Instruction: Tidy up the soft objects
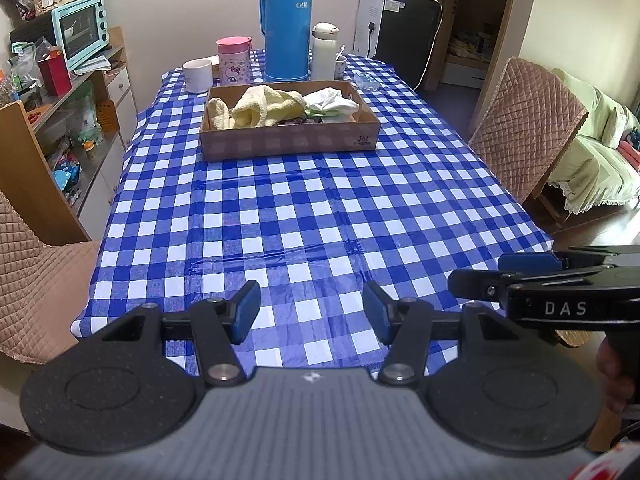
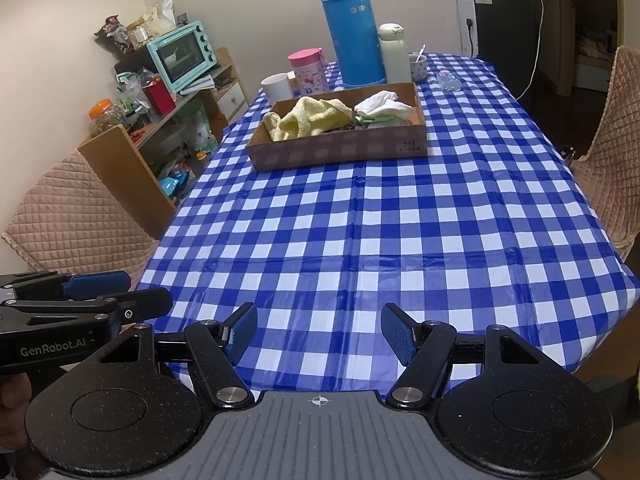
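Two tools, both empty, and both well short of the work. From the left wrist view, my left tool (image 1: 311,312) stands with its jaws apart and nothing between them, only checked cloth below. The cardboard tray (image 1: 288,142) sits far ahead of it across the worktop (image 1: 320,220), holding the yellow towel (image 1: 266,106) on its left half and the white cloth (image 1: 334,102) on its right. The right tool (image 1: 520,272) shows just off my right side, level with me. I judge the risk here is crowding: if both tools reach for the tray together, they could knock each other.

From the right wrist view, my right tool (image 2: 319,338) is likewise spread and holding nothing, with the tray far ahead and slightly left. Just beyond the tray stand a blue thermos (image 2: 354,32), a white flask (image 2: 394,54), a pink cup (image 2: 310,70) and a white mug (image 2: 278,86). An overshoot past the far wall could tip one. Pinching a towel shallowly may also drag the light tray instead of lifting the cloth.
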Demonstrator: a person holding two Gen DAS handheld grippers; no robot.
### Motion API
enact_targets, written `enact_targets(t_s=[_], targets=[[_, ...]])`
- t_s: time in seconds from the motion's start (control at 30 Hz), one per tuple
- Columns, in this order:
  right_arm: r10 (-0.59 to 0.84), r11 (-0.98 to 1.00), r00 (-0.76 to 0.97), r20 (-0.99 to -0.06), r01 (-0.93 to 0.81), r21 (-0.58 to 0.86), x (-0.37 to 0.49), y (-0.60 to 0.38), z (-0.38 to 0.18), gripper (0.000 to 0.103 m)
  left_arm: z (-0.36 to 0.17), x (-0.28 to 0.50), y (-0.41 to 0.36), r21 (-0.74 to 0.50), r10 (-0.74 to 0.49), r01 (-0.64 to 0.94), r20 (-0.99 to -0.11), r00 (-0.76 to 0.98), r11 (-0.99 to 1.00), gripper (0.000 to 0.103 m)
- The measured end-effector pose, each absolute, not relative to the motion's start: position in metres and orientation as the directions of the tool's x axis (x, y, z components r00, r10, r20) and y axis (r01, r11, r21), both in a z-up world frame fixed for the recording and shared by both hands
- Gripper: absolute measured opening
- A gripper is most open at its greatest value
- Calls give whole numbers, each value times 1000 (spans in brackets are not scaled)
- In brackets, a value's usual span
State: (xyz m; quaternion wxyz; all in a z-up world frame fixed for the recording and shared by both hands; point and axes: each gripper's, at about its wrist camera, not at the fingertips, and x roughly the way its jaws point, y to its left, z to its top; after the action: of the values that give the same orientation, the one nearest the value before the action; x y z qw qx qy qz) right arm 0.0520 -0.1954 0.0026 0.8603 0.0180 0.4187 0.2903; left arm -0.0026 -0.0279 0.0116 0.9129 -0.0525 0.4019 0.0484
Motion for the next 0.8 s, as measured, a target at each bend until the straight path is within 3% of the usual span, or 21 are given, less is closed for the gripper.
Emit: enact_targets(t_s=[0.8], targets=[[515, 827, 476, -713, -494, 268, 61, -185, -1, 68, 10, 1, -24, -57, 52, -139, -736, 675, 989, 54]])
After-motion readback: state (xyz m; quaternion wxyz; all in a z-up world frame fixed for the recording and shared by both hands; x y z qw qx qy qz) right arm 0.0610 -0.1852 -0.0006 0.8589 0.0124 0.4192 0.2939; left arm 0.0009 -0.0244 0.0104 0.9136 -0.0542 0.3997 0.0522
